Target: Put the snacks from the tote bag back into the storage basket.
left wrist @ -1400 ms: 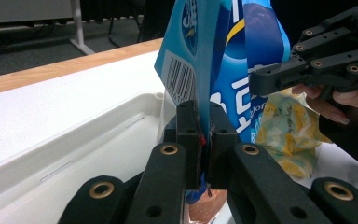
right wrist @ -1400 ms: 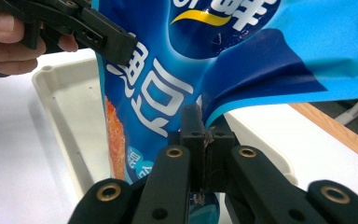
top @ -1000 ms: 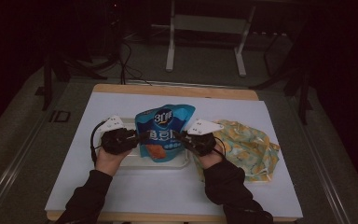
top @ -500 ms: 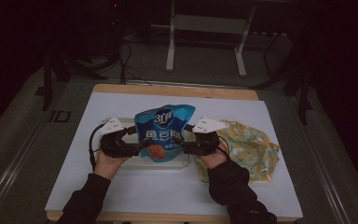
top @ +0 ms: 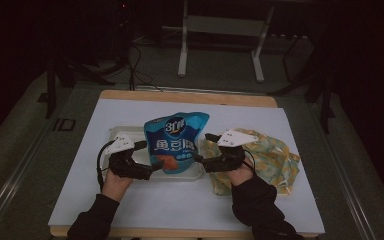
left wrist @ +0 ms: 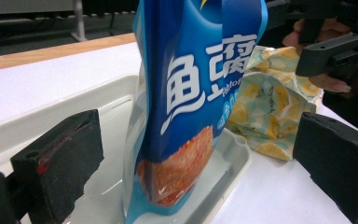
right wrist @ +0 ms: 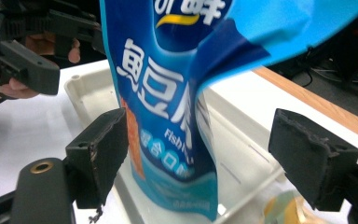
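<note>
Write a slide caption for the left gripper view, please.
Blue snack bag standing in a white tray, between the open left gripper jaws.

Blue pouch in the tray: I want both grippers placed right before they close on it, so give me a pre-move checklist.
1. Pouch upright in tray: ok.
2. Left gripper open, pouch between its jaws: ok.
3. Right gripper open, pouch between its jaws: ok.
4. Pads touching the pouch: cannot tell.
5. Yellow bag outside the tray, beside it: ok.
6. Pouch top sealed: cannot tell.
</note>
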The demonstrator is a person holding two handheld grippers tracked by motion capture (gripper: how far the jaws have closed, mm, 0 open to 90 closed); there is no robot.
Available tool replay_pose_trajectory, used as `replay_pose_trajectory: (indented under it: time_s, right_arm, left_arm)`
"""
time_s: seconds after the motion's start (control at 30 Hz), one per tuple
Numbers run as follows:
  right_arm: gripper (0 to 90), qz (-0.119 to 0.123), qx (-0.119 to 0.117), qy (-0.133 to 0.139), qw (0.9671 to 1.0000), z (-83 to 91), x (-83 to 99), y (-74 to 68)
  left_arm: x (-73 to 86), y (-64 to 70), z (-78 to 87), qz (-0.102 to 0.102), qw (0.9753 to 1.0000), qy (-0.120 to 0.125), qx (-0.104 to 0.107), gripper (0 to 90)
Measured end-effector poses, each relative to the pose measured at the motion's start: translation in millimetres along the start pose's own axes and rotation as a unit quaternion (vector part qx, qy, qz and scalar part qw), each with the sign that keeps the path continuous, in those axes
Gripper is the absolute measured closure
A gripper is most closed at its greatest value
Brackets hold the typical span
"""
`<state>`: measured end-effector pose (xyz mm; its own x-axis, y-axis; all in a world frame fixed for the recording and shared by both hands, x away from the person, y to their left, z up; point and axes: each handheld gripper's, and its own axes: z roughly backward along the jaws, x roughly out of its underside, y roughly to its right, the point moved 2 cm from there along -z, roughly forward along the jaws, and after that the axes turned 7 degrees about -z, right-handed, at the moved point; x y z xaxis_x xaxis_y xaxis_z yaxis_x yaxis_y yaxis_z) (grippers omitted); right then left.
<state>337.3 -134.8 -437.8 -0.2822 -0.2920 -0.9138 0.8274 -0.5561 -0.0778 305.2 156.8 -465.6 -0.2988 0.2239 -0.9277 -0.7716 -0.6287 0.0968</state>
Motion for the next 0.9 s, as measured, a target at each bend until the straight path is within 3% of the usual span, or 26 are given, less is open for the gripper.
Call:
replay_pose_trajectory:
  time_s: [0.13,0.3,0.47,0.57,0.73,0.9]
  right_arm:
    - [19.3,0.002,0.002,-0.007,1.0000,8.3,7.0,1.8]
    - [19.1,0.003,0.006,-0.011,0.9999,19.8,17.7,3.6]
    - [19.1,-0.006,0.008,-0.007,0.9999,32.0,24.7,5.7]
    - [19.1,-0.007,0.009,-0.009,0.9999,39.4,29.5,5.7]
    - [16.8,-0.010,0.009,-0.007,0.9999,50.3,38.4,6.8]
    - [16.4,-0.015,0.012,-0.007,0.9998,64.0,49.5,8.2]
  left_arm:
    - [7.9,6.2,4.3,0.015,0.9998,0.002,-0.015,2.1]
    - [14.3,15.8,10.1,0.019,0.9994,0.005,-0.029,2.1]
    - [16.9,27.1,10.5,0.015,0.9998,0.004,-0.016,2.1]
    - [17.4,35.2,8.8,0.001,1.0000,0.002,-0.010,2.1]
    - [16.5,44.2,3.3,-0.005,0.9997,0.009,0.022,2.1]
    - [16.7,52.0,-3.0,-0.021,0.9991,0.006,0.037,2.1]
